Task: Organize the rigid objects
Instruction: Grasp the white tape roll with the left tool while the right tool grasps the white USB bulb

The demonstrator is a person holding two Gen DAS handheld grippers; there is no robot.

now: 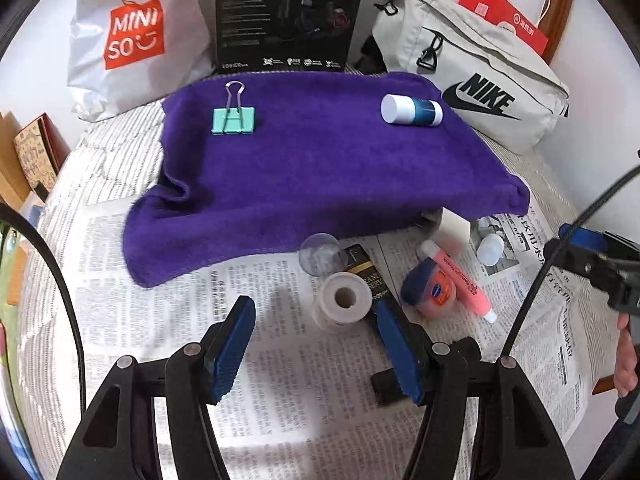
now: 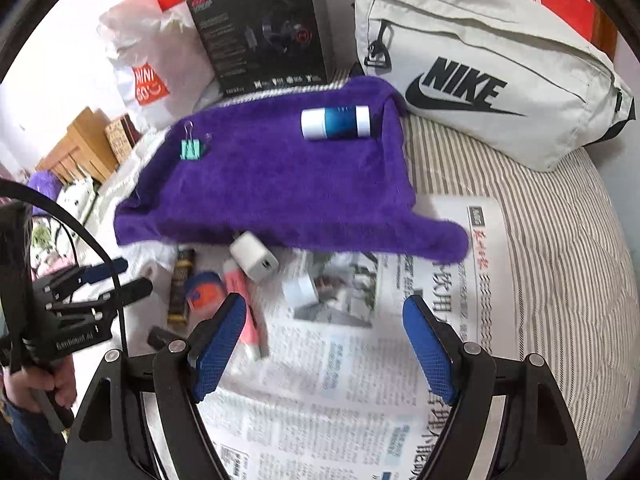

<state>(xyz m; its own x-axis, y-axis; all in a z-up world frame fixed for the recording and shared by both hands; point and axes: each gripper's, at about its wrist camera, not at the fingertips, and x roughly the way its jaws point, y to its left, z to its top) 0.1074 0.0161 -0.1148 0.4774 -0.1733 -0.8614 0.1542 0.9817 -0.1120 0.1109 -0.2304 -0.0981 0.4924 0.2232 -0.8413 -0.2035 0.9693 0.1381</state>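
A purple towel point(image 1: 312, 168) covers a raised platform; on it lie a green binder clip point(image 1: 233, 119) and a blue-and-white bottle point(image 1: 412, 109), both also in the right wrist view: the clip point(image 2: 190, 149), the bottle point(image 2: 335, 122). Below it on newspaper lie a white tape roll point(image 1: 344, 300), a clear suction cup point(image 1: 320, 254), a black-gold bar point(image 1: 366, 272), a blue Vaseline jar point(image 1: 430, 288), a pink tube point(image 1: 460, 280), a white charger point(image 2: 254, 261) and a small white bottle point(image 2: 300, 289). My left gripper point(image 1: 316, 344) is open and empty near the tape roll. My right gripper point(image 2: 324, 340) is open and empty over the newspaper.
A Miniso bag point(image 1: 132, 36), a black box point(image 1: 288, 12) and a Nike bag point(image 1: 476, 76) stand behind the towel. A small black block point(image 1: 386, 388) lies by my left gripper's right finger. Striped bedding point(image 2: 560, 260) lies to the right.
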